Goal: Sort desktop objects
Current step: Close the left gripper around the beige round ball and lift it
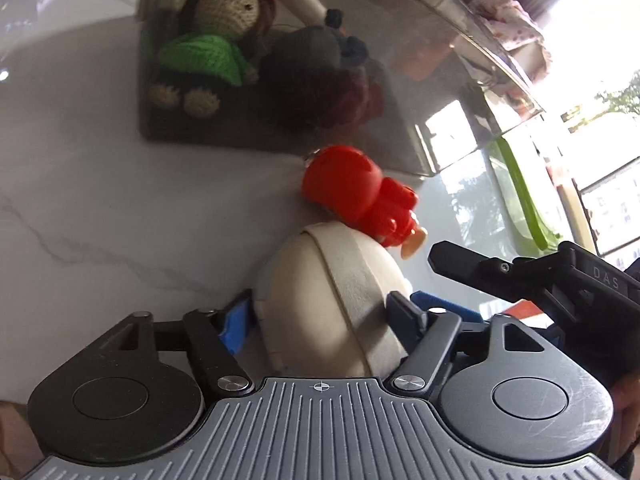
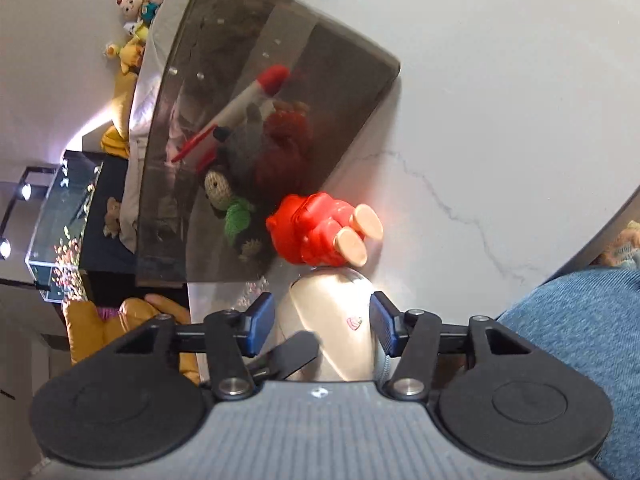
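Observation:
A cream rounded object [image 1: 320, 280], shaped like a computer mouse with a grey band, sits between the blue pads of my left gripper [image 1: 320, 314], which press on its sides. My right gripper [image 2: 322, 320] is shut on the same glossy cream object [image 2: 332, 312] from another side. Its black finger [image 1: 472, 268] shows at the right of the left wrist view. A red toy figure [image 1: 360, 196] [image 2: 320, 228] lies on the table against the object's far end. Just beyond stands a smoky clear box [image 1: 400, 92] [image 2: 340, 60].
Inside the box are a crochet doll in green [image 1: 208, 48], a red-capped marker [image 2: 248, 100], and grey and dark red plush pieces. The white marble table [image 2: 500, 100] spreads to the right. A blue sleeve [image 2: 580, 328] is at the lower right, and soft toys [image 2: 128, 44] lie beyond the table.

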Tool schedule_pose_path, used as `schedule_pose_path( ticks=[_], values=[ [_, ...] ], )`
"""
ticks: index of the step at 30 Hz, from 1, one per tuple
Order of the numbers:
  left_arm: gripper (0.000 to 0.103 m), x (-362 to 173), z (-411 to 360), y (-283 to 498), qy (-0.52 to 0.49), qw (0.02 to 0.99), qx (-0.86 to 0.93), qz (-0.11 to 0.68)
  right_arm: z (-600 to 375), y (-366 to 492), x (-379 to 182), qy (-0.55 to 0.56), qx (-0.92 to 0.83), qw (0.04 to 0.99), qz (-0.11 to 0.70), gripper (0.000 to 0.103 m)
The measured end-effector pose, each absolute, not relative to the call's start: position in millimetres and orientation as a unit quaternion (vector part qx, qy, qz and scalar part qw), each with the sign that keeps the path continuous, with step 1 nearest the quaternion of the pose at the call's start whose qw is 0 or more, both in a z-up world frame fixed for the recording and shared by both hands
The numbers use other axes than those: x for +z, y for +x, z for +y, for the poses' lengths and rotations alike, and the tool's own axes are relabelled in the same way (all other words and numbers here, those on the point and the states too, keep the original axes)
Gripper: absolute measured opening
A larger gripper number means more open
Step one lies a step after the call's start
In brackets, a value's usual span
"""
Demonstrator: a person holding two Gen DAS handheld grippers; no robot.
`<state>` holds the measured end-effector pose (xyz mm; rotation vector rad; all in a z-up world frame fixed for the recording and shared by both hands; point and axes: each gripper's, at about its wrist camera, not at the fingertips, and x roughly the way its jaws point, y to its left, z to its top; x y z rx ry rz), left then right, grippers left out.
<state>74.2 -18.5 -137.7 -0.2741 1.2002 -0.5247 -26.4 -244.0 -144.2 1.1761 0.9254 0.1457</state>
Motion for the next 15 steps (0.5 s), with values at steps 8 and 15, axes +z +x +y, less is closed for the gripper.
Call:
schedule_pose_path(
  ticks=[8,15],
  values=[
    [0.058,-104.7,-15.0,66.6,-0.097,0.803,-0.237,0.537,-266.2,-52.9,-125.4,0.527,0.067,0.761,0.372,0.069],
    [0.058,-50.1,-17.2,52.0,-0.064,0.821,-0.266,0.501,-278.5,-66.0,-113.7,0.510,0.065,0.782,0.353,0.070]
  ],
)
